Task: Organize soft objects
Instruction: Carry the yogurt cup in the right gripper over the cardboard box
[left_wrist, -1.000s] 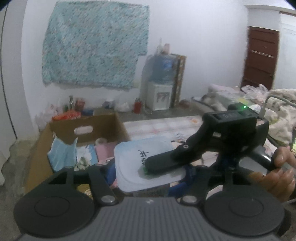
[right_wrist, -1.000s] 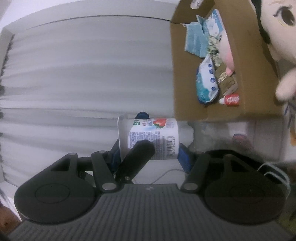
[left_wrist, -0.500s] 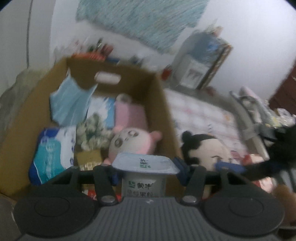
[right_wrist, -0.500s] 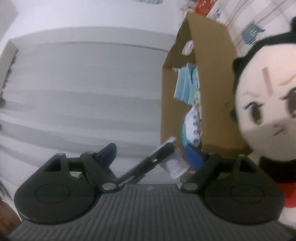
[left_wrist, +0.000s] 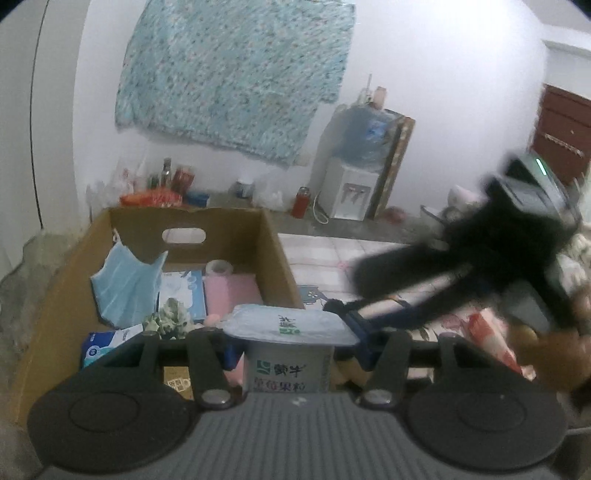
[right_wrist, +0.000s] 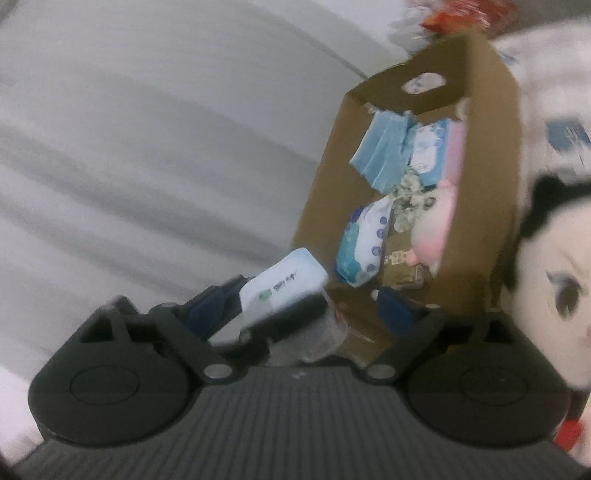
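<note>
My left gripper (left_wrist: 291, 343) is shut on a white yogurt cup (left_wrist: 290, 363) with a foil lid and holds it upright at the near right corner of a cardboard box (left_wrist: 275, 251). The box holds a blue face mask (left_wrist: 125, 286), a tissue pack (left_wrist: 103, 343), a pink plush (right_wrist: 430, 238) and other soft items. My right gripper (right_wrist: 314, 306) is open; the cup (right_wrist: 284, 284) and the left gripper's fingers show between its jaws. In the left wrist view the right gripper (left_wrist: 480, 251) is a dark blur at right. A black-haired doll (right_wrist: 550, 295) lies right of the box.
A patterned cloth (left_wrist: 369, 254) covers the surface beside the box. A water dispenser (left_wrist: 354, 188), bottles (left_wrist: 173, 177) and a snack bag (left_wrist: 151, 199) stand by the far wall. A blue blanket (left_wrist: 232, 74) hangs on it. A door (left_wrist: 561, 140) is at right.
The right gripper opened and let go of the cup, which the left gripper now holds alone. The left gripper first tipped down over the box, then levelled. The right gripper drew away rightward.
</note>
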